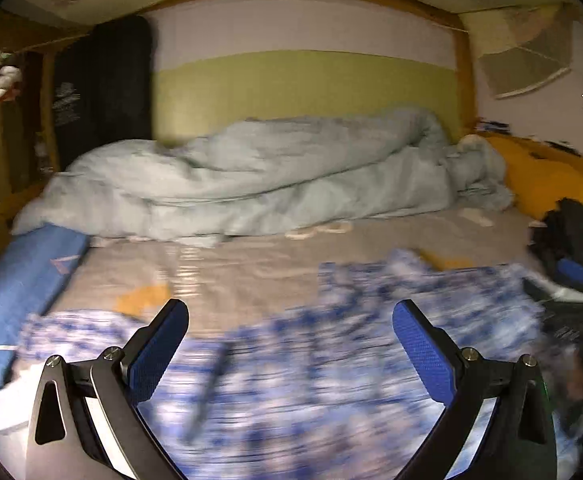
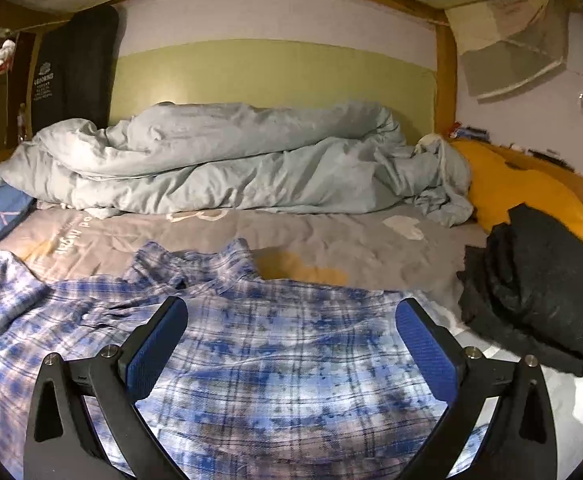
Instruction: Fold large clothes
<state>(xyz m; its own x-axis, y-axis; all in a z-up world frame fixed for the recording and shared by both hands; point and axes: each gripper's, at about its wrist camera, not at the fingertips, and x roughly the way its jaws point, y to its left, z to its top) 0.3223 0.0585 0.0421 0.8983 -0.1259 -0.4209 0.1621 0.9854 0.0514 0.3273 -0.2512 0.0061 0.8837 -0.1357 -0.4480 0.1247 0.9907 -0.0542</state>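
A blue-and-white plaid shirt point(image 2: 251, 344) lies spread and rumpled across the grey bed sheet point(image 2: 331, 240), directly beneath and ahead of both tools. The right tool point(image 2: 291, 336) hangs above the shirt's body with its blue pads point(image 2: 153, 354) spread wide, gripping nothing. The left tool point(image 1: 291, 340) is likewise released and empty over the same cloth; its view is smeared with motion blur, so the fabric under it cannot be read in detail.

The collar point(image 2: 195, 264) sits just beyond the right tool, bunched and partly turned over, and a sleeve trails off to the tool's left. A dark folded garment point(image 2: 531, 300) rests close on the right tool's right side, near the shirt's edge. Farther ahead, a pale blue duvet point(image 2: 231, 160) is heaped against the headboard, with a yellow pillow point(image 2: 511, 188) to its right.

The risks look plain enough. A pinch taken from mid-panel would likely gather both layers and drag creases into the fold. A hurried left tool may miss the hem altogether. A sweep to the right could catch the dark garment and pull it along, and the soft sheet may ride up with the shirt.
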